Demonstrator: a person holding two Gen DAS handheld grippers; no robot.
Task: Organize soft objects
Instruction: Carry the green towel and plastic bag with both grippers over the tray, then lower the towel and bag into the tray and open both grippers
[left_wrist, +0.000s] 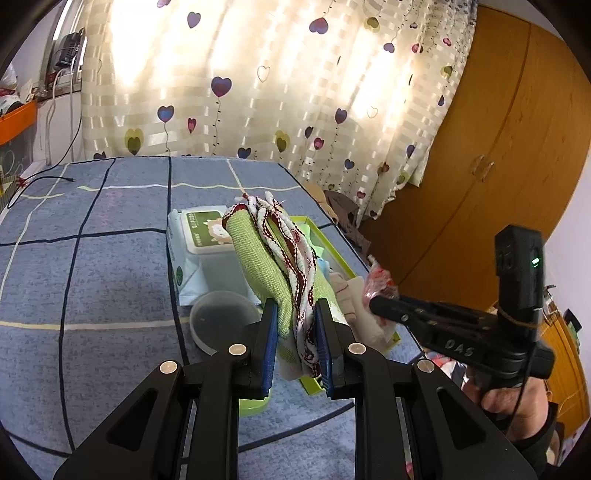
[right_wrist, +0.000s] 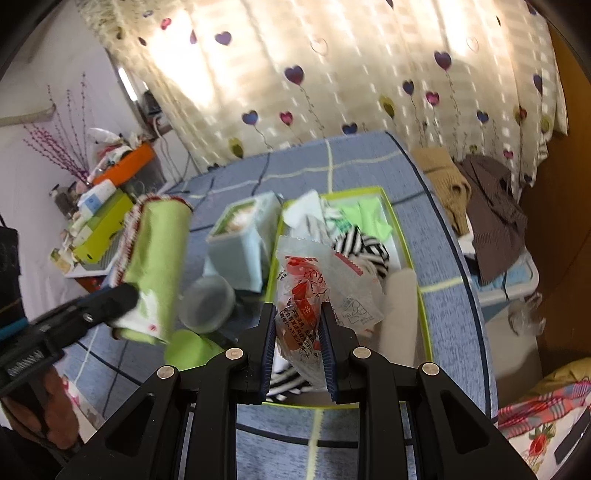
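Observation:
My left gripper (left_wrist: 295, 314) is shut on a rolled green cloth (left_wrist: 258, 258) with red-and-white trim, held up over the blue bed cover. In the right wrist view the same green cloth (right_wrist: 155, 266) shows at left, with the left gripper (right_wrist: 122, 299) clamped on its lower end. My right gripper (right_wrist: 298, 317) is shut on a clear plastic packet (right_wrist: 314, 288) with red print, held above a green-rimmed box (right_wrist: 406, 243) of soft items, among them a striped black-and-white cloth (right_wrist: 364, 245). In the left wrist view the packet (left_wrist: 380, 286) sits at the right gripper's tip.
A wet-wipes pack (left_wrist: 203, 236) and a round clear lid (left_wrist: 221, 317) lie left of the box on the blue checked bed cover (left_wrist: 92, 258). A green lid (right_wrist: 188, 347) lies near. Clothes (right_wrist: 480, 206) pile beside the bed; a wooden wardrobe (left_wrist: 498, 147) stands right. A cluttered shelf (right_wrist: 103, 206) is at left.

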